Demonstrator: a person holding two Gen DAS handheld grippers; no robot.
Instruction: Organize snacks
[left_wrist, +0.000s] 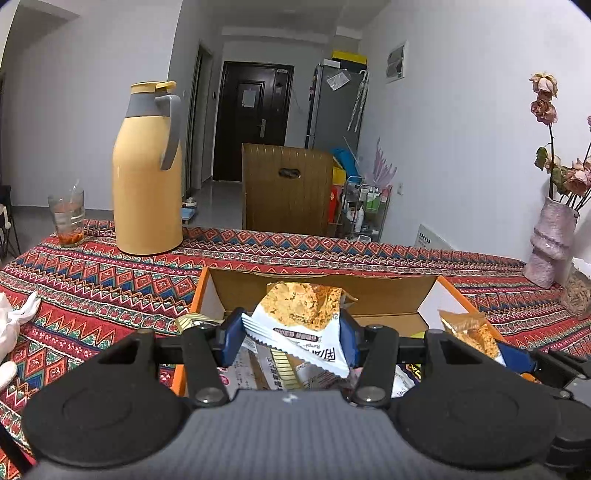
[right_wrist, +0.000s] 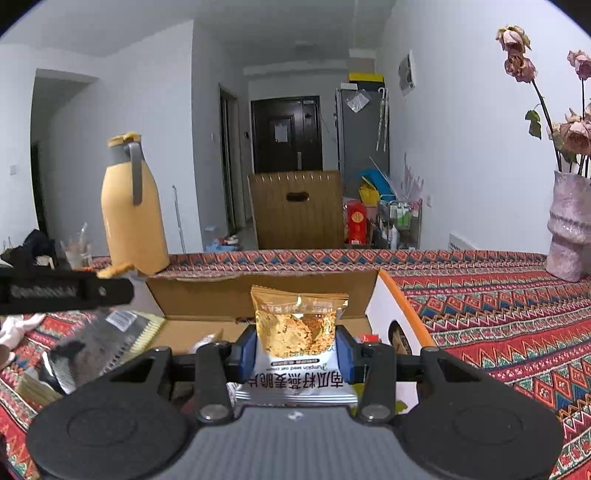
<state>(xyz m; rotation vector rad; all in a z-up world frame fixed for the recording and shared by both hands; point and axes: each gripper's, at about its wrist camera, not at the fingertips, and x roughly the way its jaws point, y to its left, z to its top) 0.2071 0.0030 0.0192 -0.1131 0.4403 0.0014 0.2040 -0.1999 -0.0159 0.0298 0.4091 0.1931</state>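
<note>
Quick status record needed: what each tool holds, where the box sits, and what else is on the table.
left tool: shut on a snack packet
right tool: shut on a second snack packet
box: open cardboard, orange-edged, on the patterned tablecloth, just ahead of both tools
box contents: several other packets
also on table: yellow thermos, drinking glass, pink vase

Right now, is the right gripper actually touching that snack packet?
Touching. In the right wrist view the right gripper has its blue pads pressed against both sides of the snack packet, holding it above the box.
</note>
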